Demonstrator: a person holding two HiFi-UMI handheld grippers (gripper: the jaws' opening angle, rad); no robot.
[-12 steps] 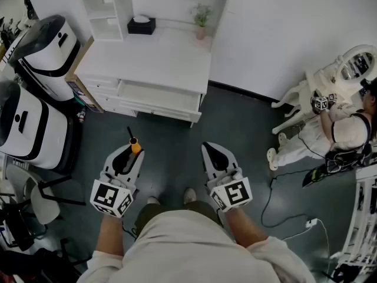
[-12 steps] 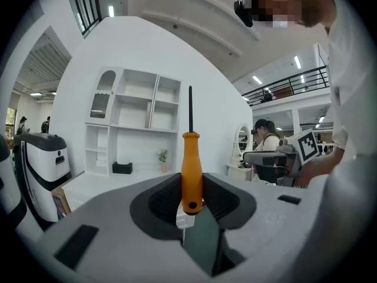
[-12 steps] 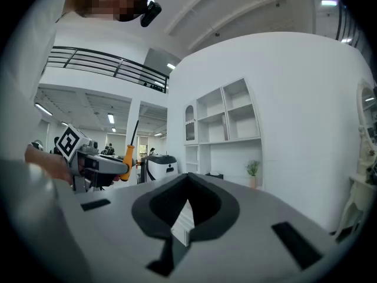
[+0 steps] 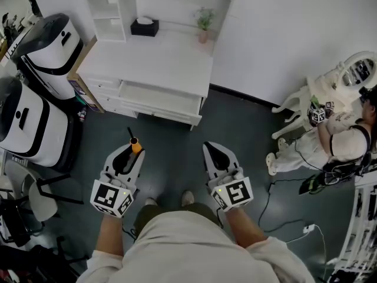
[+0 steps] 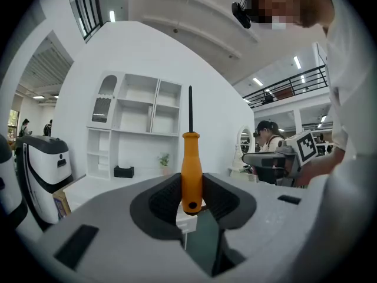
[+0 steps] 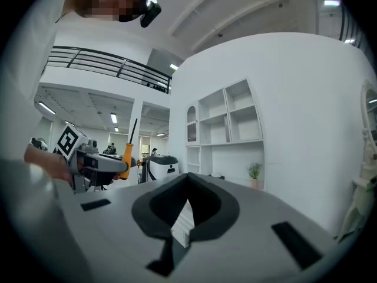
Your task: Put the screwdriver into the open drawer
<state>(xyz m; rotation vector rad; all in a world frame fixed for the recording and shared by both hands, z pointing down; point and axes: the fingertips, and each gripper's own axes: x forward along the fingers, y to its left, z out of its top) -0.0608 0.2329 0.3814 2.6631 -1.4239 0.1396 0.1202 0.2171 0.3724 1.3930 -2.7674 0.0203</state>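
I hold the left gripper (image 4: 131, 151) and the right gripper (image 4: 212, 150) side by side, just ahead of my body and roughly level.

The left gripper (image 5: 191, 200) is clamped on the orange-handled screwdriver with a black shaft (image 5: 191, 168). Its pads press both sides of the handle, and the shaft stands upright above them. The right gripper (image 6: 187, 208) has its jaw tips together with nothing between them.

In the head view only the handle's end and the shaft of the screwdriver (image 4: 134, 141) project past the left jaws. The grip itself shows only in the left gripper view. The right gripper view shows the screwdriver (image 6: 126, 154) from the side, in the left gripper well to its left.

The dark grey floor (image 4: 177, 137) lies open between both grippers and the white desk (image 4: 147, 58). The shallow open white drawer (image 4: 158, 97) juts from the desk's front edge, ahead of the grippers and apart from the screwdriver. Only the head view looks into it.

Two white-and-black rounded machines (image 4: 26, 122) crowd the left margin, close beside the desk's left corner. To the right the floor stays free up to a seated person (image 4: 339, 137) by a white stand with a round mirror (image 4: 356, 66).

On the far desktop stand a black tissue box (image 4: 144, 27) and a small potted plant (image 4: 204, 22).
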